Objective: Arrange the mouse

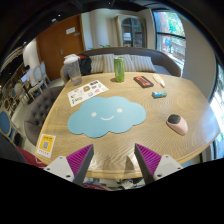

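A pink and grey mouse [177, 124] lies on the wooden round table [150, 110], to the right of a blue cloud-shaped mat [106, 117]. My gripper [112, 165] is open and empty, held above the table's near edge. Its purple-padded fingers [80, 160] stand wide apart with nothing between them. The mat is just beyond the fingers and the mouse is ahead to the right.
At the far side of the table stand a green can [119, 68] and a clear jar [72, 69]. A leaflet [87, 92], a dark remote-like thing [144, 81] and a small blue item [159, 95] lie there. A yellow card [46, 144] lies at the left edge.
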